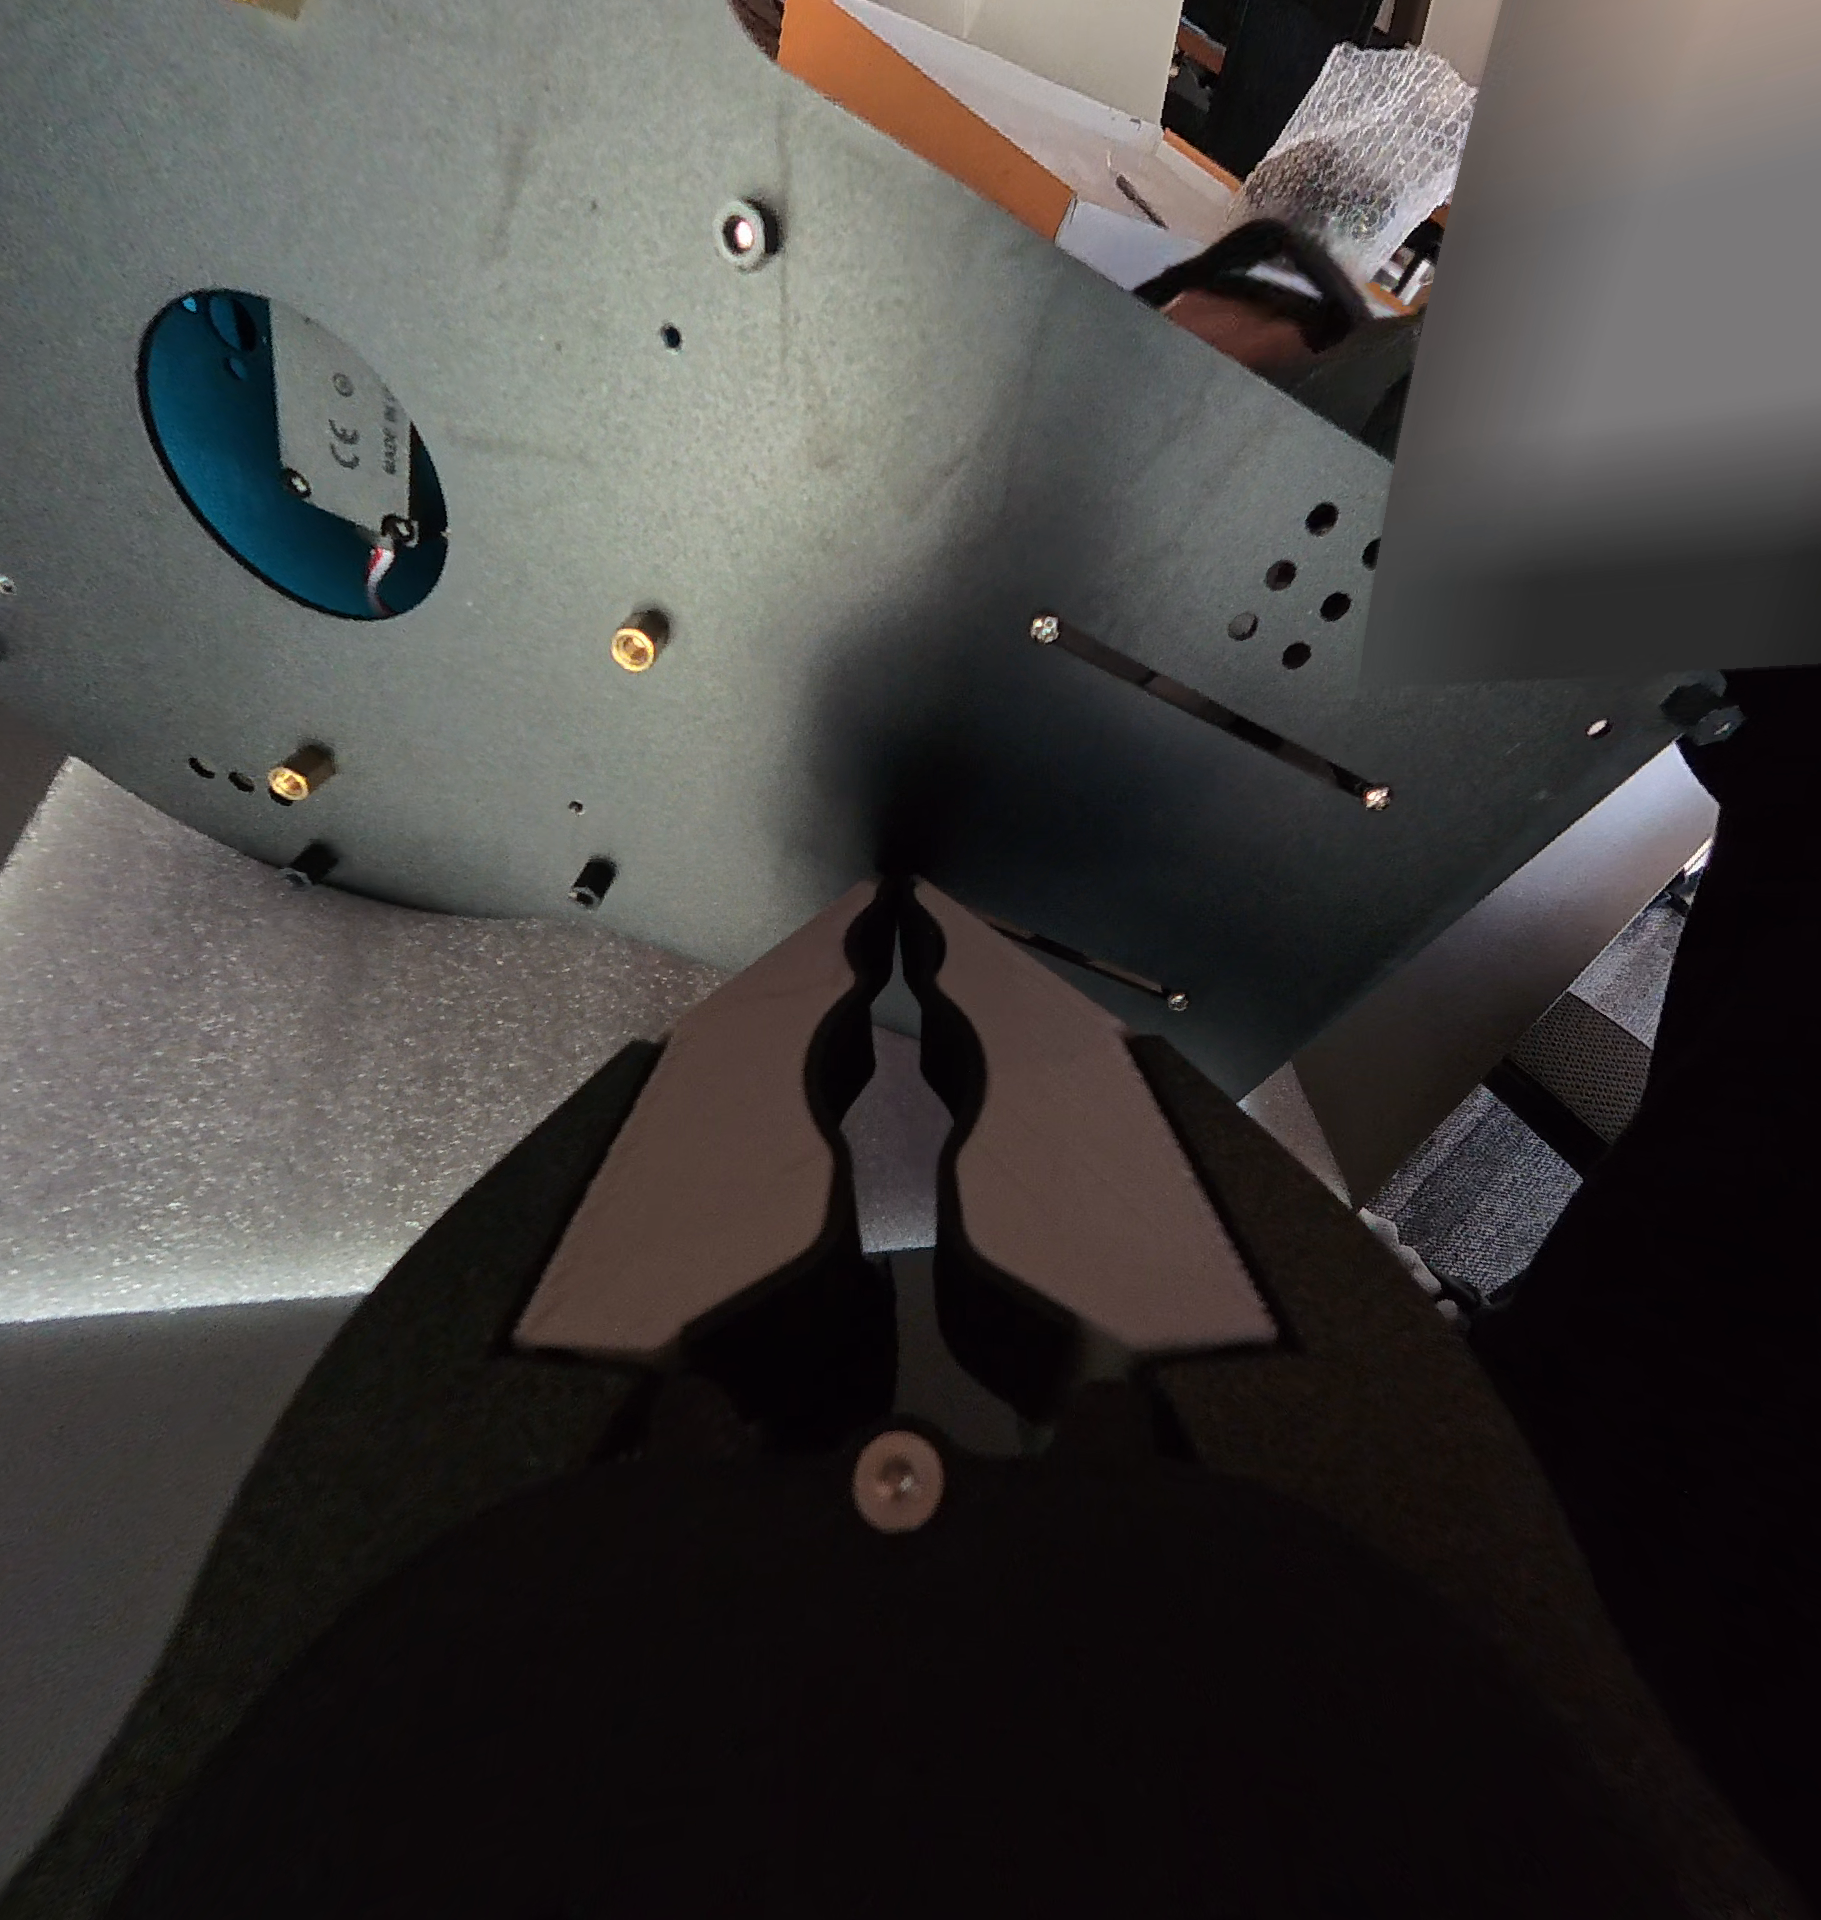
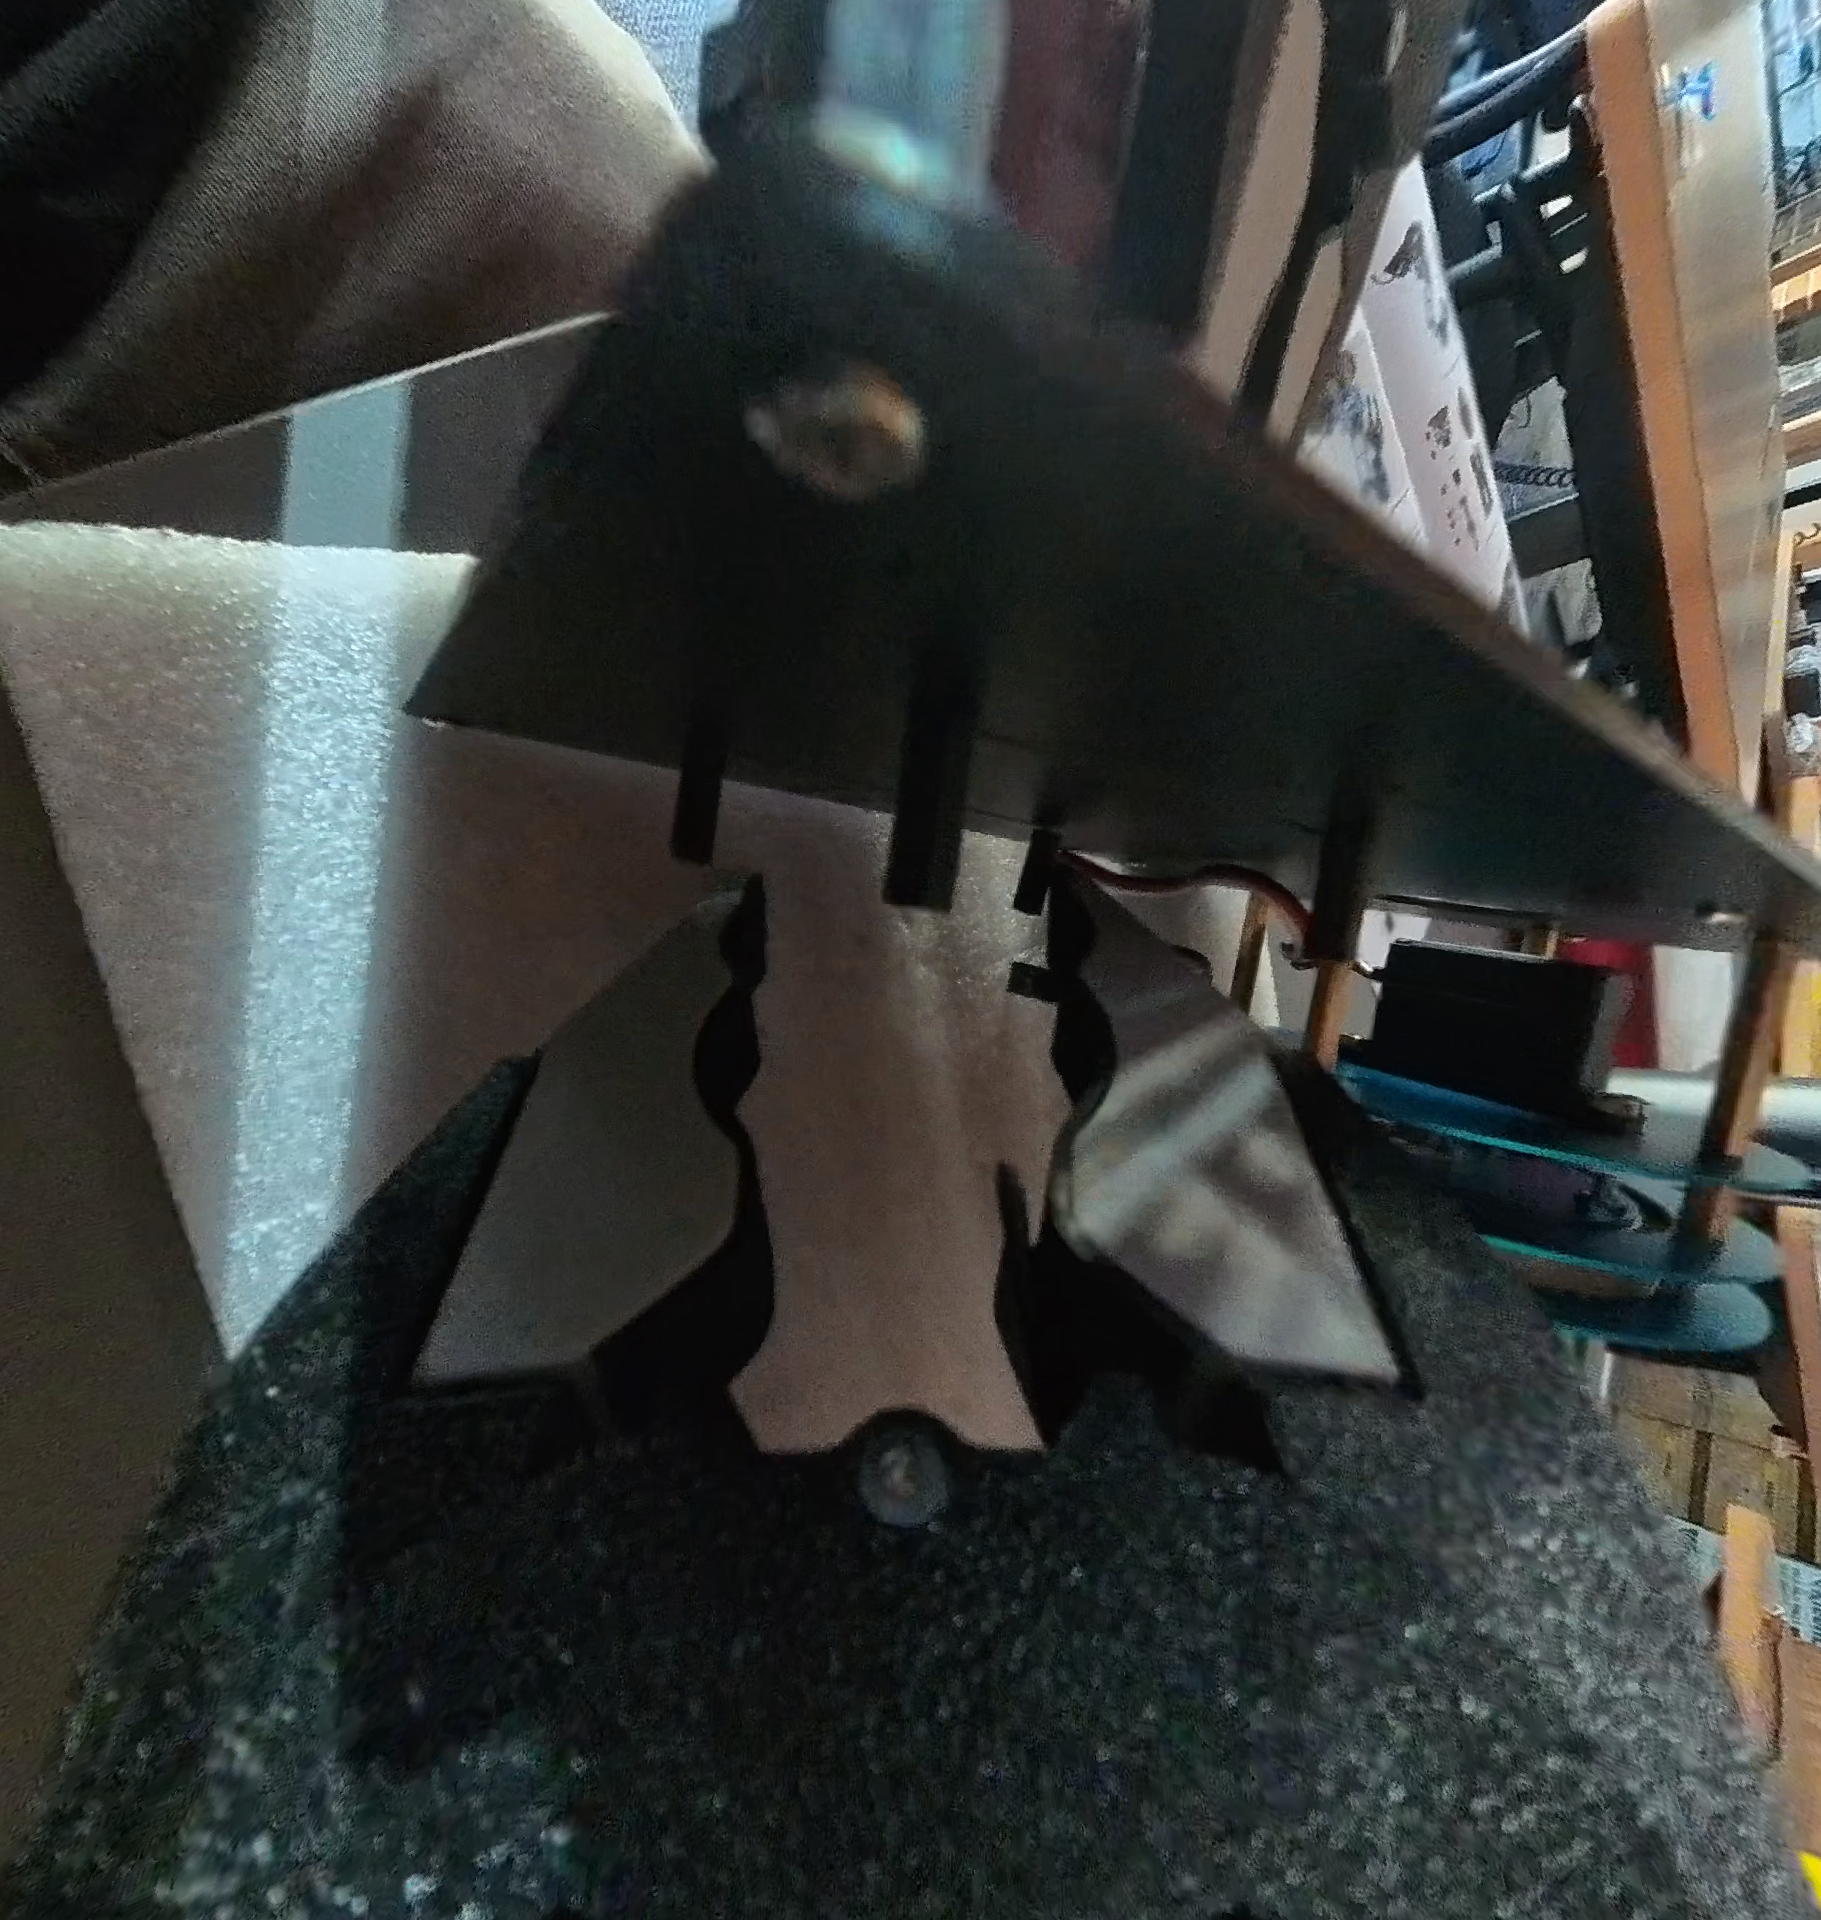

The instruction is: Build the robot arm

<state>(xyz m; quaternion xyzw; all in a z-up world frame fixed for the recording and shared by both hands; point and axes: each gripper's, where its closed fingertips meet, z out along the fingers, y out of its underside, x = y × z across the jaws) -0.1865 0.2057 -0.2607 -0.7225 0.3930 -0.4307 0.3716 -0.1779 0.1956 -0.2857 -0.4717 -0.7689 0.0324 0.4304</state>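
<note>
A dark grey metal plate (image 1: 677, 436) with a round hole (image 1: 293, 457), brass standoffs (image 1: 638, 644) and narrow slots fills the left wrist view. My left gripper (image 1: 895, 891) is shut, its tips pinched at the plate's lower edge above white foam (image 1: 210, 1091). In the right wrist view the same plate (image 2: 1145, 644) is seen from below, tilted, with black standoffs (image 2: 921, 790) hanging from it. My right gripper (image 2: 901, 914) is open and empty just under those standoffs, over the foam (image 2: 262, 831). The left gripper (image 2: 802, 343) shows blurred on the plate's near corner.
Under the plate at the right are blue round plates (image 2: 1571, 1153) on brass posts, a black box part (image 2: 1498, 1018) and a red-white wire (image 2: 1197, 883). A bubble-wrapped item (image 1: 1373, 156) and an orange-edged table (image 1: 927, 104) lie behind. Cluttered shelves (image 2: 1716, 312) stand at the right.
</note>
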